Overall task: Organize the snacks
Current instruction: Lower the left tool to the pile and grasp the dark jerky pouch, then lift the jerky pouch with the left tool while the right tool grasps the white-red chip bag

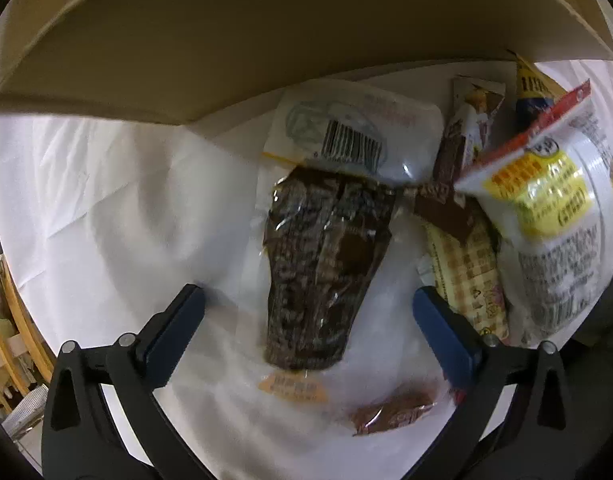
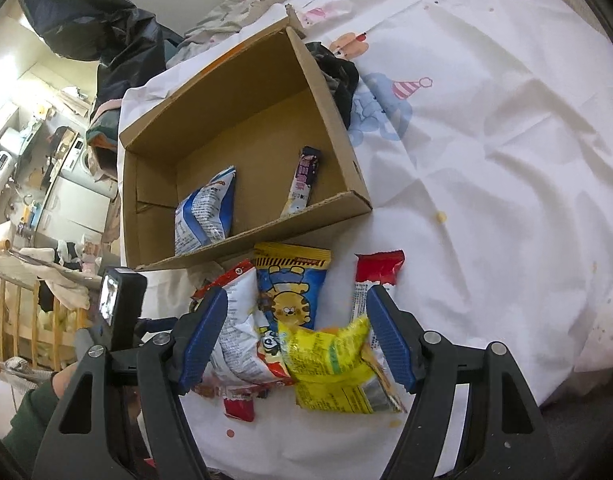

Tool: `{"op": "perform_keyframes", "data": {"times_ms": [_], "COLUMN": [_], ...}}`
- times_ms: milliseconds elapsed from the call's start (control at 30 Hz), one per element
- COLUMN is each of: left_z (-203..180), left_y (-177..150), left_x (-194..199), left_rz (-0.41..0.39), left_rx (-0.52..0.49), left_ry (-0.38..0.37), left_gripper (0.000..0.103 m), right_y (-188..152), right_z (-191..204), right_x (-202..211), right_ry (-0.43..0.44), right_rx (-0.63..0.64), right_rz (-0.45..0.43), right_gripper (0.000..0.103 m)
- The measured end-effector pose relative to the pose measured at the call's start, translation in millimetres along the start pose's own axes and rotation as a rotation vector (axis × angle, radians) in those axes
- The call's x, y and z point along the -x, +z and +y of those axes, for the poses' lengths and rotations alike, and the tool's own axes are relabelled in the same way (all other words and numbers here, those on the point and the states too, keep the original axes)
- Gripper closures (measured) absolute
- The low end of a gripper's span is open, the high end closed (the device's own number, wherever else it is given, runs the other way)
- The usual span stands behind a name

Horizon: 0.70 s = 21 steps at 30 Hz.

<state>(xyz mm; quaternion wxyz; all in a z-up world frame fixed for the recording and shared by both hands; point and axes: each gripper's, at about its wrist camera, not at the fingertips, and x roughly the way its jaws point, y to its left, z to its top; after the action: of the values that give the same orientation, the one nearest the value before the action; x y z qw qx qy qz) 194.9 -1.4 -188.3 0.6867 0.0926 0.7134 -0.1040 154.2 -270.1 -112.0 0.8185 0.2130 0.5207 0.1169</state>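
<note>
In the left wrist view my left gripper is open, its jaws on either side of a dark brown snack pack that lies on the white sheet below the cardboard box. A clear pack with a barcode lies beyond it, a checked bar and a white and yellow bag to the right. In the right wrist view my right gripper is open above a snack pile: a yellow bag, a white bag, a tiger-print bag. The open box holds a blue and white bag and a purple bar.
A small brown wrapped snack lies near my left gripper's right finger. A red and white pack lies by my right gripper's right finger. A dark cloth sits behind the box. The bed edge and room clutter are at left.
</note>
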Motion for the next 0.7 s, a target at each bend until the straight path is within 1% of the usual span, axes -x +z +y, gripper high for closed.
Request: {"op": "perform_keyframes", "data": {"times_ms": [100, 133, 167, 200, 233, 267, 300, 400, 500, 600, 700], "left_z": [0.7, 0.8, 5.2, 5.5, 5.5, 6.4, 7.5, 9.1, 5.9, 10.9, 14.0], "left_y": [1.6, 0.2, -5.4, -7.6, -9.4, -15.0, -17.5, -29.5, -24.9, -22.8, -24.7], "left_x": [2.7, 5.3, 6.4, 10.0, 16.3, 21.3, 24.8, 39.3, 42.6, 45.3, 45.1], "left_rz": [-0.023, -0.035, -0.048, -0.057, -0.067, -0.074, -0.076, -0.097, -0.122, -0.144, -0.179], "left_rx": [0.004, 0.003, 0.000, -0.003, -0.005, -0.002, 0.005, 0.030, 0.036, 0.029, 0.048], "left_ry": [-0.011, -0.011, -0.014, -0.017, -0.022, -0.020, -0.025, -0.020, -0.040, -0.026, -0.019], "left_gripper": [0.001, 0.006, 0.018, 0.026, 0.042, 0.048, 0.051, 0.052, 0.052, 0.052, 0.052], "right_y": [0.1, -0.1, 0.0, 0.0, 0.3, 0.6, 1.1, 1.7, 2.9, 3.4, 2.7], "right_z": [1.3, 0.8, 0.1, -0.3, -0.5, -0.3, 0.1, 1.2, -0.6, -2.8, -3.5], "right_x": [-1.4, -1.9, -2.1, -1.8, -1.4, -1.1, -1.1, -0.6, 1.6, 3.9, 6.4], "right_ry": [-0.012, -0.014, -0.013, -0.012, -0.011, -0.010, -0.009, -0.008, -0.006, 0.000, -0.001], "right_rx": [0.011, 0.009, 0.006, 0.003, 0.000, 0.000, 0.000, 0.001, -0.009, -0.021, -0.020], "right_rz": [0.002, 0.004, 0.006, 0.006, 0.004, 0.002, 0.001, -0.003, -0.012, -0.018, -0.023], "right_gripper": [0.029, 0.029, 0.029, 0.029, 0.029, 0.029, 0.029, 0.029, 0.029, 0.029, 0.029]}}
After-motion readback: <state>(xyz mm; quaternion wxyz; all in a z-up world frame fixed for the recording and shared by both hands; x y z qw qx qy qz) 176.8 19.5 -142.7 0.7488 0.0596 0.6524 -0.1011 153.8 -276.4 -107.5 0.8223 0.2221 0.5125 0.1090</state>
